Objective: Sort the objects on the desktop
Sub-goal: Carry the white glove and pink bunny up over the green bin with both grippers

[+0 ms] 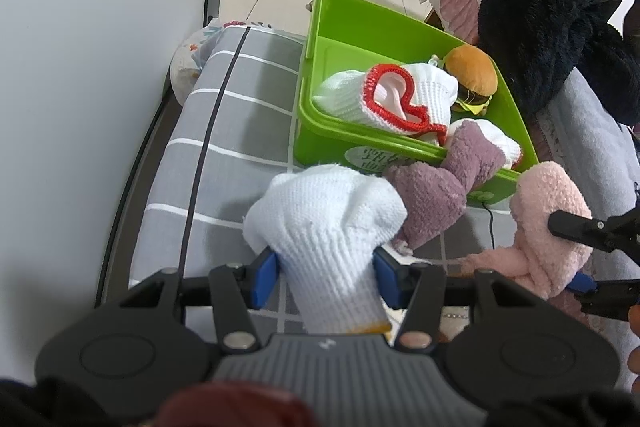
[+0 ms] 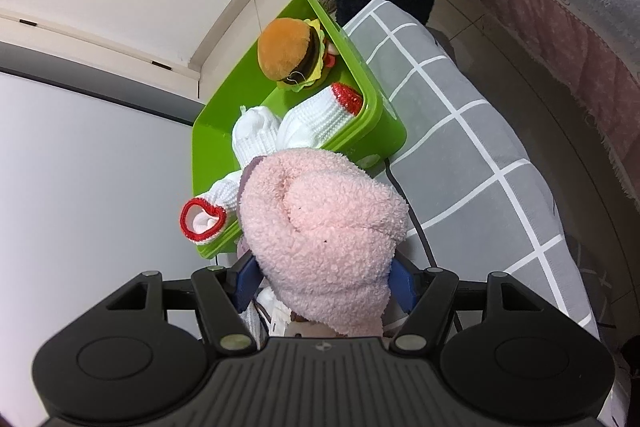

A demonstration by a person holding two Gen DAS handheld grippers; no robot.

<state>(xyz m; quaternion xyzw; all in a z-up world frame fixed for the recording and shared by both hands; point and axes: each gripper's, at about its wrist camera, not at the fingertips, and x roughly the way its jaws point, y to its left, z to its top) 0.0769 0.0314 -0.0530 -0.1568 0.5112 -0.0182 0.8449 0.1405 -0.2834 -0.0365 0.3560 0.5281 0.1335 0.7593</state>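
My left gripper (image 1: 326,279) is shut on a white knitted glove (image 1: 328,223), held just in front of the green bin (image 1: 360,27). A purple fuzzy sock (image 1: 432,195) hangs over the bin's near rim, touching the glove. At the right edge, my right gripper (image 1: 576,259) is shut on a pink fuzzy sock (image 1: 540,195). In the right wrist view that pink sock (image 2: 324,227) fills the space between the right gripper's (image 2: 324,283) blue pads. Inside the bin (image 2: 212,155) lie a plush burger (image 2: 288,53) and white gloves with red cuffs (image 2: 202,215).
The bin rests on a grey cushion with white check lines (image 1: 240,107). A black cable (image 1: 200,163) runs across it. A black fuzzy garment (image 1: 548,7) looms at the right, above a pale blanket (image 1: 592,147). A white panel (image 1: 80,107) borders the left.
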